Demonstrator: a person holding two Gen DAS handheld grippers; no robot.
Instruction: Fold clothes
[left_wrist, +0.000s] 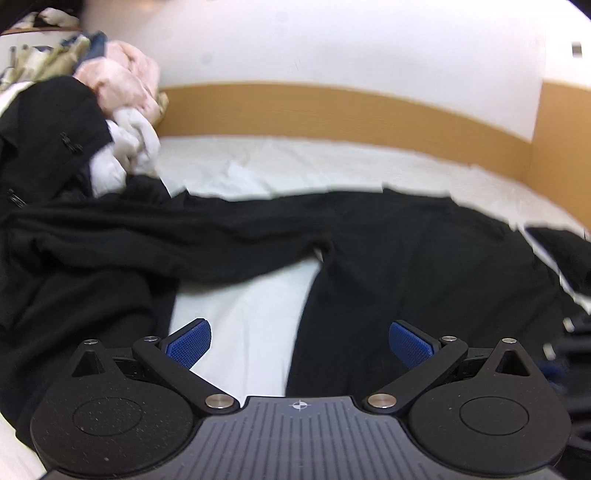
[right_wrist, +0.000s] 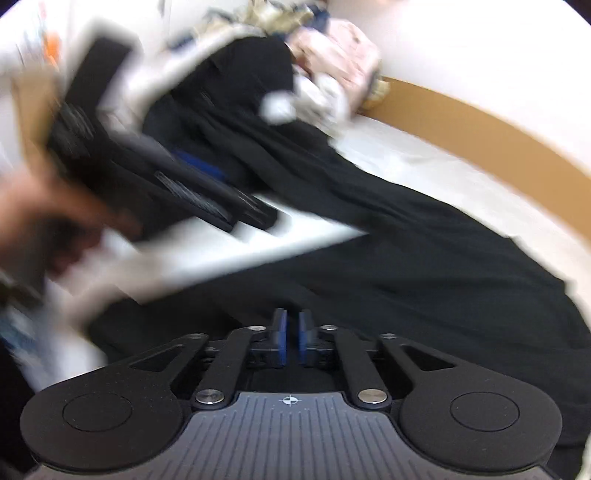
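White sheeting (left_wrist: 240, 332) covered the bed, with black trousers (left_wrist: 406, 258) spread across it beside a heap of clothes (left_wrist: 125, 85). Left gripper (left_wrist: 299, 343) hovered above them, blue pads wide apart. From the right wrist, the right gripper (right_wrist: 292, 336) sat nearly closed over the trousers (right_wrist: 424, 266), a thin gap showing, nothing visibly pinched; the left gripper (right_wrist: 177, 181) appeared blurred.

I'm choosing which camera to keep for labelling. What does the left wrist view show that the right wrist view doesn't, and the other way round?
Only the left wrist view shows the left gripper from behind, jaws wide open over white bed sheet, and a second dark item at the right edge.

Only the right wrist view shows the right gripper, its jaws nearly closed with a thin gap, and a blurred hand holding the other gripper.

Both show the spread black trousers, the heap of pink and white clothes, and the tan wooden bed rail.
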